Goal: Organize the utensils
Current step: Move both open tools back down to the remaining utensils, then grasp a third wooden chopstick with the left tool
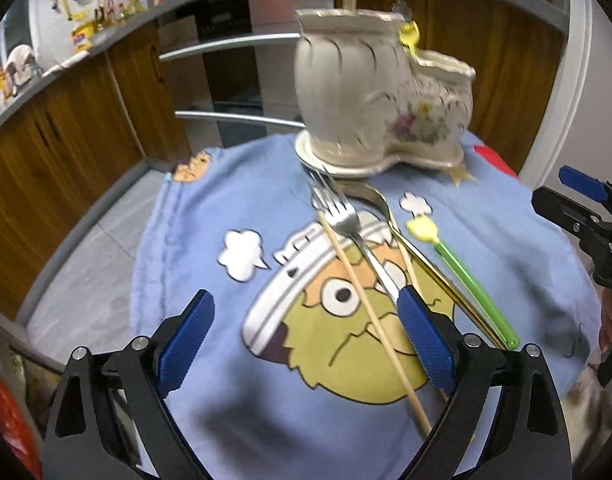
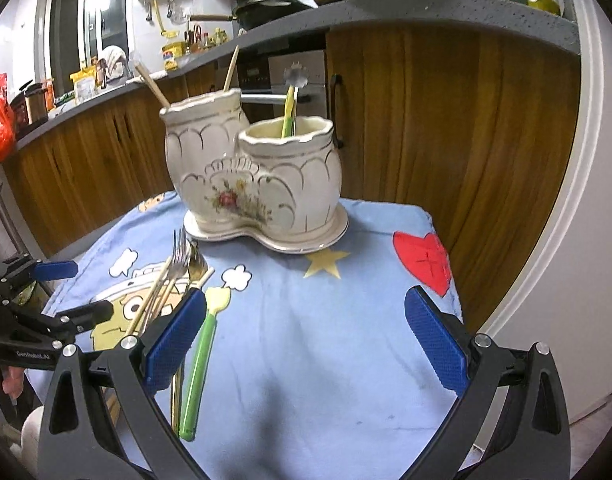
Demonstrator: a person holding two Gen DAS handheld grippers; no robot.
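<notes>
We are finding both the left gripper [image 1: 306, 344] and right gripper [image 2: 306, 344] spread and holding nothing above the crossed fork [image 1: 345, 224], chopstick [image 1: 369, 312] and spoons lying before the ceramic holder [image 2: 258, 176], risking dragging 2 utensils together.

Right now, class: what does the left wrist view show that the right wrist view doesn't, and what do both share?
Left wrist only: a chopstick lying between the open left gripper.

Right wrist only: the red heart on the cloth, and the holder's front cup with a green-handled utensil standing inside.

Both: ceramic utensil holder, fork, gold spoon, green-handled spoon.
</notes>
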